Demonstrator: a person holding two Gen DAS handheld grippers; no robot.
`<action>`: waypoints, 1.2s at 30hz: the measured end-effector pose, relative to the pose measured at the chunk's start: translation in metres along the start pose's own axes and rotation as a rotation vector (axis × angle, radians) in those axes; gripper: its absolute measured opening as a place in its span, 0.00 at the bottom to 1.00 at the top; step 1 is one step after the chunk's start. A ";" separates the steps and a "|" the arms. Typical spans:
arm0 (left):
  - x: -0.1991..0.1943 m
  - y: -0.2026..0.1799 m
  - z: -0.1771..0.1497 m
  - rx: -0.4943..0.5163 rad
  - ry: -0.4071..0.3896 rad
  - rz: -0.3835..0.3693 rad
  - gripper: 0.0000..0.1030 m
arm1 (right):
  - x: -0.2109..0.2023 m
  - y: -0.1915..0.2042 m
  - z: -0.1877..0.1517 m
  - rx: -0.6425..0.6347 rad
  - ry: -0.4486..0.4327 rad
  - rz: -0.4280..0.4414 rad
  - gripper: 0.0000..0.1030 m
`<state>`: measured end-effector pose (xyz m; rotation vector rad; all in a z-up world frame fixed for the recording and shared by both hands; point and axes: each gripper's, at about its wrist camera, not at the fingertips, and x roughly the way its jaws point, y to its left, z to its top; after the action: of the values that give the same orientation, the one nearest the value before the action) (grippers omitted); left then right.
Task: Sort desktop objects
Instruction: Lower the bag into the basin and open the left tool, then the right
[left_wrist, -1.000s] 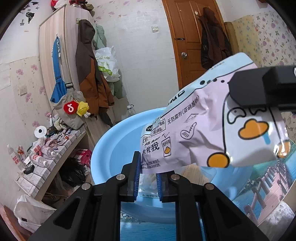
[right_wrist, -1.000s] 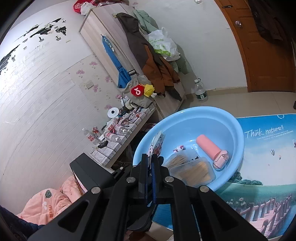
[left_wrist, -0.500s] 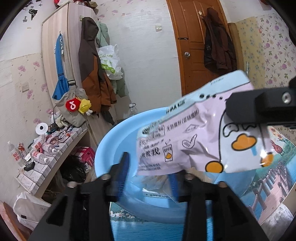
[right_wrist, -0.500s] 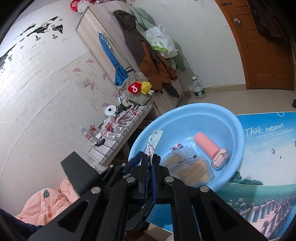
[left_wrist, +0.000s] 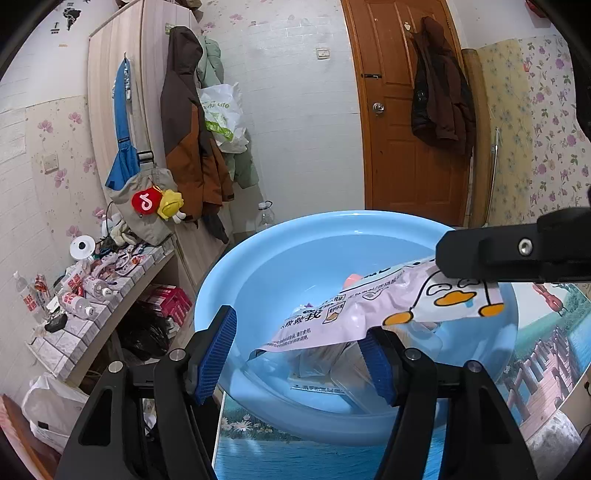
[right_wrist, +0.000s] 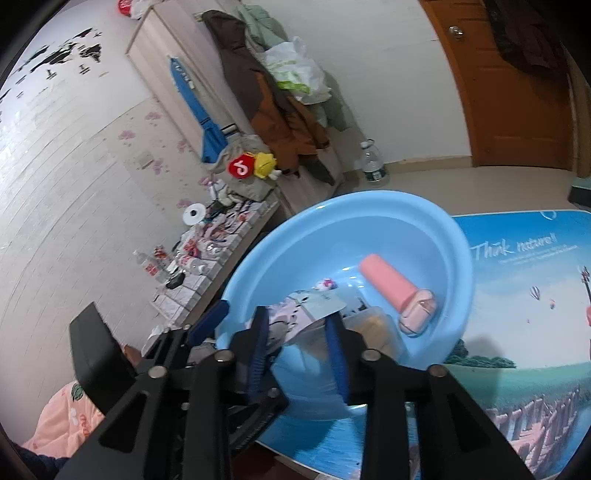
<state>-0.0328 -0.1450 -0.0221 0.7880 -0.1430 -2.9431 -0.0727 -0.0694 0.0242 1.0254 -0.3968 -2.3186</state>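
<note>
A pale pink snack packet (left_wrist: 373, 310) with a duck print lies loose and tilted over the blue basin (left_wrist: 258, 280), resting on the things inside. My left gripper (left_wrist: 295, 350) is open with its blue pads either side of the packet's lower end. My right gripper (right_wrist: 297, 347) is open too, over the basin's near rim (right_wrist: 314, 402); the packet (right_wrist: 295, 314) lies between and beyond its pads. Its black finger reaches in from the right in the left wrist view (left_wrist: 509, 254).
In the basin lie a pink roller case (right_wrist: 399, 288), a clear plastic box (right_wrist: 373, 328) and a small toy (right_wrist: 327, 284). The basin stands on a table with a blue landscape mat (right_wrist: 517, 332). A cluttered shelf (left_wrist: 92, 280) is at the left.
Both grippers have opened and let go of the packet. It has dropped from above the basin down into it and now lies flatter.
</note>
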 end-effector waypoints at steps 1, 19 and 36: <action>0.000 0.000 0.000 0.001 0.002 0.000 0.63 | 0.000 -0.003 0.001 0.009 0.000 -0.007 0.33; -0.015 -0.005 0.007 0.007 -0.028 -0.005 0.67 | -0.021 -0.026 0.004 0.083 -0.048 -0.049 0.35; -0.029 -0.014 0.015 0.022 -0.058 -0.013 1.00 | -0.037 -0.024 0.001 0.075 -0.059 -0.045 0.36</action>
<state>-0.0158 -0.1265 0.0036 0.7096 -0.1755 -2.9826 -0.0623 -0.0282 0.0354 1.0133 -0.4923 -2.3948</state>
